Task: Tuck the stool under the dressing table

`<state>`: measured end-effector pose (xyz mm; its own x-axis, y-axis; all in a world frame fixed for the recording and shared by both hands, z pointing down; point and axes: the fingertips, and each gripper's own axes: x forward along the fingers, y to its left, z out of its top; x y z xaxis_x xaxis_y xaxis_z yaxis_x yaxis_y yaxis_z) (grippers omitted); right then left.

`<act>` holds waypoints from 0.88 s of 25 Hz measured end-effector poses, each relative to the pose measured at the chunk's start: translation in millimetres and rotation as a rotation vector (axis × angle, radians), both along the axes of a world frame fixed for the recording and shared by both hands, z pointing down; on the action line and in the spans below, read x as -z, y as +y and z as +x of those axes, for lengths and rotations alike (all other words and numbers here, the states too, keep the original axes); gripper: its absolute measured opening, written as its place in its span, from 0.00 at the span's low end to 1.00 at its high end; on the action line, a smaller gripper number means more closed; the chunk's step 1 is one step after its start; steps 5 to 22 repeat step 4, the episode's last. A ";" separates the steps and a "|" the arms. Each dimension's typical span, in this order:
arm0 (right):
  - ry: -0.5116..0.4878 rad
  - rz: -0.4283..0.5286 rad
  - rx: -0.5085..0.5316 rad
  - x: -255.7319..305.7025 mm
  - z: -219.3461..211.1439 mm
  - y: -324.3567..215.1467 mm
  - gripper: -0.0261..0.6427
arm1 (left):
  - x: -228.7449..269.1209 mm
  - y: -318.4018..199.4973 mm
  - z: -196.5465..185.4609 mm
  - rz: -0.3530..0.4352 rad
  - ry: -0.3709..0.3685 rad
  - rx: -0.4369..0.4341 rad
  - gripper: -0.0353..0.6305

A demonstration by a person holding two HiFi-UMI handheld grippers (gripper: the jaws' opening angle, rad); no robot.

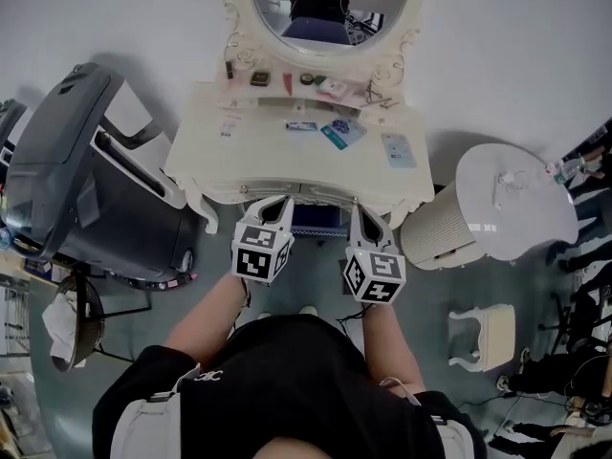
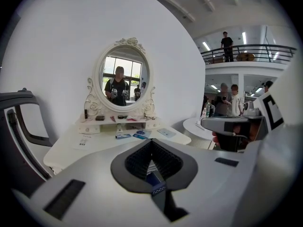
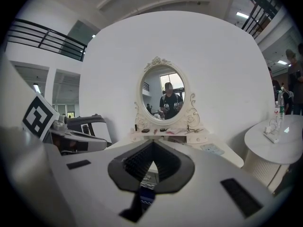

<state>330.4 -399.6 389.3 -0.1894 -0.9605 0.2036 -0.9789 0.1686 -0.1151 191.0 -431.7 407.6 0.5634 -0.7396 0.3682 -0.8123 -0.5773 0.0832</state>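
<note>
left tool (image 1: 273, 202) and right tool (image 1: 363, 213) are pressed together, empty; the stool (image 1: 316, 220), probably that blue seat, looks tucked under the dressing table (image 1: 287, 156) already.

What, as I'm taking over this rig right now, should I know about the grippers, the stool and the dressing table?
Left gripper: shut, empty, held at the dressing table's front edge.
Right gripper: shut, empty, alongside it.
Stool: a blue-topped seat shows under the table's front, between the two grippers; it looks like the stool. A small white stool stands apart on the floor to the right, near the round table.
Done: probably the tuck.
Left: check that the blue seat is fully under.
</note>
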 end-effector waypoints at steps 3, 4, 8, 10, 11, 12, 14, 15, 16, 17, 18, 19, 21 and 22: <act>0.002 -0.014 0.010 -4.4 0.9 -2.3 0.05 | -4.3 -0.2 4.2 -0.005 -0.012 -0.002 0.06; 0.002 -0.018 0.013 -5.6 1.2 -3.0 0.05 | -5.5 -0.3 5.5 -0.006 -0.016 -0.002 0.06; 0.002 -0.018 0.013 -5.6 1.2 -3.0 0.05 | -5.5 -0.3 5.5 -0.006 -0.016 -0.002 0.06; 0.002 -0.018 0.013 -5.6 1.2 -3.0 0.05 | -5.5 -0.3 5.5 -0.006 -0.016 -0.002 0.06; 0.002 -0.018 0.013 -5.6 1.2 -3.0 0.05 | -5.5 -0.3 5.5 -0.006 -0.016 -0.002 0.06; 0.002 -0.018 0.013 -5.6 1.2 -3.0 0.05 | -5.5 -0.3 5.5 -0.006 -0.016 -0.002 0.06; 0.002 -0.018 0.013 -5.6 1.2 -3.0 0.05 | -5.5 -0.3 5.5 -0.006 -0.016 -0.002 0.06; 0.002 -0.018 0.013 -5.6 1.2 -3.0 0.05 | -5.5 -0.3 5.5 -0.006 -0.016 -0.002 0.06; 0.002 -0.018 0.013 -5.6 1.2 -3.0 0.05 | -5.5 -0.3 5.5 -0.006 -0.016 -0.002 0.06; 0.002 -0.018 0.013 -5.6 1.2 -3.0 0.05 | -5.5 -0.3 5.5 -0.006 -0.016 -0.002 0.06; 0.002 -0.018 0.013 -5.6 1.2 -3.0 0.05 | -5.5 -0.3 5.5 -0.006 -0.016 -0.002 0.06; 0.002 -0.018 0.013 -5.6 1.2 -3.0 0.05 | -5.5 -0.3 5.5 -0.006 -0.016 -0.002 0.06; 0.002 -0.018 0.013 -5.6 1.2 -3.0 0.05 | -5.5 -0.3 5.5 -0.006 -0.016 -0.002 0.06; 0.002 -0.018 0.013 -5.6 1.2 -3.0 0.05 | -5.5 -0.3 5.5 -0.006 -0.016 -0.002 0.06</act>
